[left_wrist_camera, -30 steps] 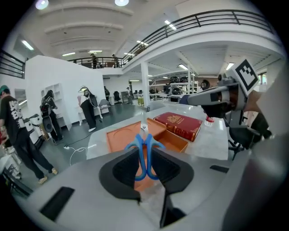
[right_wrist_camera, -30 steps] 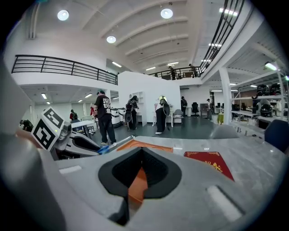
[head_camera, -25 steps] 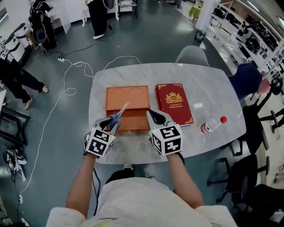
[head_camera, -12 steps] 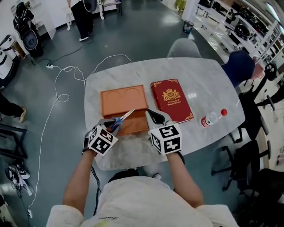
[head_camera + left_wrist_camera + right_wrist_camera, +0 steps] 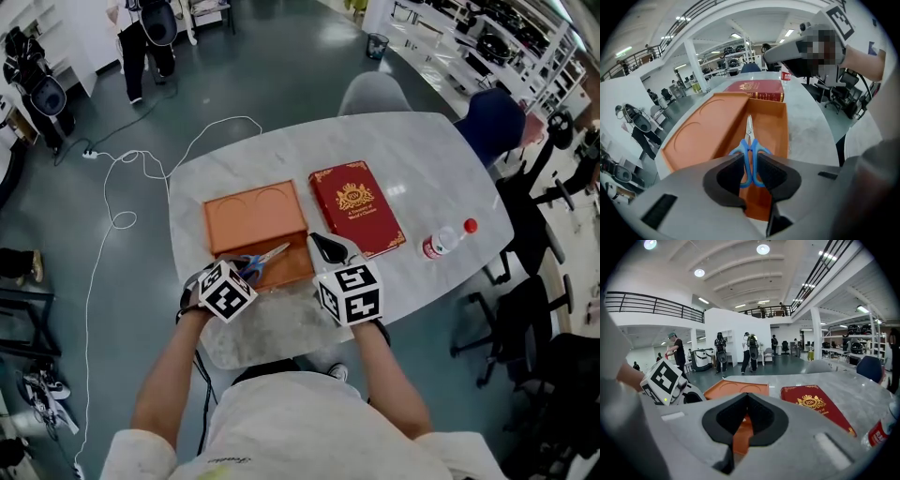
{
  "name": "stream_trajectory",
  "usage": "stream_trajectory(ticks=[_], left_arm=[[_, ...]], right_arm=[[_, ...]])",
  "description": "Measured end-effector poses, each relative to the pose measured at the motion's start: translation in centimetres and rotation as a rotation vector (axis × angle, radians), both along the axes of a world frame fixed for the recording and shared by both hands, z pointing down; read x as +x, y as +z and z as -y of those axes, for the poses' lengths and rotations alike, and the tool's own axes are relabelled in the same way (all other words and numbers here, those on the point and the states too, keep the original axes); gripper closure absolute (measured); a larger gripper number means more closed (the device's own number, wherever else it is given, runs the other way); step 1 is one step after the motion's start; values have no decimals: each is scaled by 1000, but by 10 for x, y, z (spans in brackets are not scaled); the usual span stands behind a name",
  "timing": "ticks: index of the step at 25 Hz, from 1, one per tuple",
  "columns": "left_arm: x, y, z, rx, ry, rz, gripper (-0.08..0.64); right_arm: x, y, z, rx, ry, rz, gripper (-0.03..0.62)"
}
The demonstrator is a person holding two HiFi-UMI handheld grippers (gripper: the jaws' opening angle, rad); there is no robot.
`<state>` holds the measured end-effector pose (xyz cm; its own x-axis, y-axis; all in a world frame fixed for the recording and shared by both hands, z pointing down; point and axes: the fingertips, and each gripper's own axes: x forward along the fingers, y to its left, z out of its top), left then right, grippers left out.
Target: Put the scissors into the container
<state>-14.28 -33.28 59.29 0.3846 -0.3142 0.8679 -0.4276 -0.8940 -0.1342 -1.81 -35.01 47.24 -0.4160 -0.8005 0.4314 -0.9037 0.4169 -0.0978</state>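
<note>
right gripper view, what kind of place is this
Probably a big open lab or workshop hall: a mezzanine railing runs overhead, storage shelves line the right side, and several people stand on the open floor.

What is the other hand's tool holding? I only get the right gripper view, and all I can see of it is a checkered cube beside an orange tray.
Observer: The left gripper is shut on a pair of blue-handled scissors, clamped by the handle loops.
Operator: Are they in the orange thing?
Observer: Not released. Their blades point out over the deeper compartment of the container; I cannot tell whether the tips touch its floor.
Operator: And that bottle at my right edge, is it standing?
Observer: No. In the head view the bottle lies on its side near the table edge, red cap pointing away from the person.
</note>
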Motion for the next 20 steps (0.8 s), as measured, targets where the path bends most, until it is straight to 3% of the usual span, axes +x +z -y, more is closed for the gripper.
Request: stream_trajectory(ticks=[11, 20], left_arm=[[3, 18, 7, -85, 38, 83, 476], [3, 20, 7, -90, 32, 92, 474]], right_arm=[[5, 11, -1, -24, 28, -9, 589], [6, 14, -1, -31, 27, -6, 589]])
